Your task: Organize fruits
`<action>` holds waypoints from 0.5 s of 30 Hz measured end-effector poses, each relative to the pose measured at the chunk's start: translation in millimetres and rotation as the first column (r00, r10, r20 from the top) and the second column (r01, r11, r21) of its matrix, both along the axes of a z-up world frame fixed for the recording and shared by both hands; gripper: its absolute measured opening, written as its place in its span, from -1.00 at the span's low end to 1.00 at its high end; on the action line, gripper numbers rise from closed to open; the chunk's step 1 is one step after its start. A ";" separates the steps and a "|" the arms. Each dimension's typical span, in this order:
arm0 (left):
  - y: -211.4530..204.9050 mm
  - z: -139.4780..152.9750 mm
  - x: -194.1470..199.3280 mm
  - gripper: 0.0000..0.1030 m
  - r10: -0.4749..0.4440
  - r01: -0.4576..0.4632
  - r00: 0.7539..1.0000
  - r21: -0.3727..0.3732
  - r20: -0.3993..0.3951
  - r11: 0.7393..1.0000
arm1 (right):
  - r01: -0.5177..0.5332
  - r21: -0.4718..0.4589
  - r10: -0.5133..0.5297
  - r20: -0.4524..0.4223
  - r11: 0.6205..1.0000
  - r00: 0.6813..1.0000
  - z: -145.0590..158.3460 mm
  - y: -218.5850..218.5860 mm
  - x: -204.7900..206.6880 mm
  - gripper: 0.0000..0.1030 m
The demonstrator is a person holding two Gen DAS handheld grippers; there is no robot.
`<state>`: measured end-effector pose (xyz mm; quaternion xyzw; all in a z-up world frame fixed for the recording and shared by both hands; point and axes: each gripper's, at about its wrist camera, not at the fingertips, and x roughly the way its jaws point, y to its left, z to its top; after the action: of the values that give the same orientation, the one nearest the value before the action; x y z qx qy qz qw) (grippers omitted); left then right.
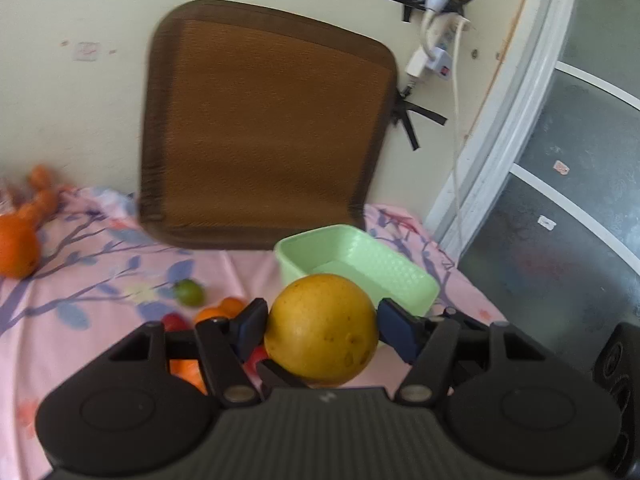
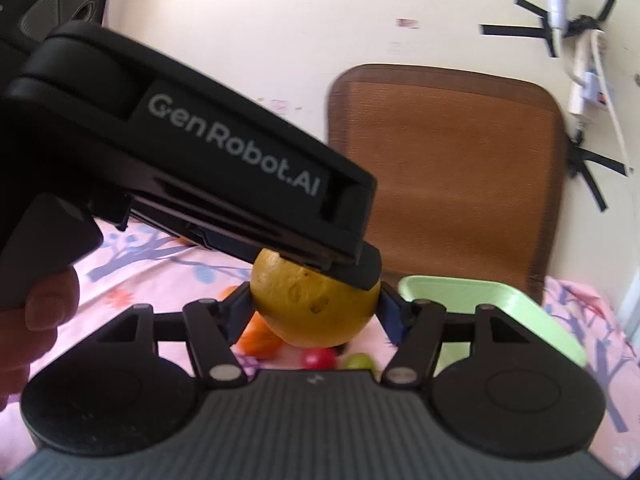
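Note:
A big yellow-orange citrus fruit (image 1: 322, 328) is held above the pink floral cloth. My left gripper (image 1: 322, 326) is shut on it, one pad on each side. In the right wrist view my right gripper (image 2: 316, 308) is also shut on the same fruit (image 2: 316, 312), with the left gripper's black body (image 2: 192, 168) crossing over it from the upper left. A light green basket (image 1: 360, 264) stands just behind the fruit, and it also shows in the right wrist view (image 2: 480, 296). A lime (image 1: 189, 291), small oranges (image 1: 218, 312) and a red fruit (image 2: 318, 358) lie on the cloth below.
A brown seat cushion (image 1: 264, 124) leans against the wall behind the basket. A large orange (image 1: 16, 246) lies at the far left. A glass door frame (image 1: 520, 120) and a taped power strip (image 1: 436, 52) are at the right. A thumb (image 2: 48, 300) shows at left.

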<state>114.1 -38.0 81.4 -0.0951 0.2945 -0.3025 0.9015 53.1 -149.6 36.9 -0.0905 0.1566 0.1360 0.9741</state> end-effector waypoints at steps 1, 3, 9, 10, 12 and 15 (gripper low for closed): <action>-16.2 0.3 7.9 0.21 -0.021 0.022 1.000 -0.003 0.004 1.000 | 0.039 0.011 -0.039 -0.003 0.999 0.999 1.7 -16.3 6.2 0.30; -53.7 -4.5 30.0 0.21 -0.062 0.061 0.998 -0.012 -0.012 0.998 | 0.097 0.025 -0.097 -0.023 0.995 0.995 0.8 -44.6 20.6 0.30; -106.8 -35.0 79.5 0.19 -0.077 0.075 0.985 -0.023 -0.153 0.997 | 0.185 0.042 -0.177 -0.145 0.982 0.974 -21.1 -96.2 58.2 0.30; -109.7 -38.5 81.5 0.19 -0.074 0.073 0.984 -0.016 -0.163 0.997 | 0.183 0.039 -0.175 -0.156 0.982 0.972 -24.2 -97.5 60.2 0.30; -112.1 -43.9 82.7 0.22 -0.068 0.068 0.983 -0.008 -0.171 0.998 | 0.183 0.056 -0.171 -0.168 0.982 0.971 -28.0 -102.1 62.3 0.31; -113.9 -44.2 80.2 0.31 -0.055 0.058 0.984 0.010 -0.170 0.998 | 0.186 0.070 -0.173 -0.156 0.980 0.972 -31.2 -101.7 61.5 0.33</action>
<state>194.4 -151.8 37.2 -0.1053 0.3750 -0.3165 0.8649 114.6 -251.3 5.7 -0.0244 0.2304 0.0601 0.9709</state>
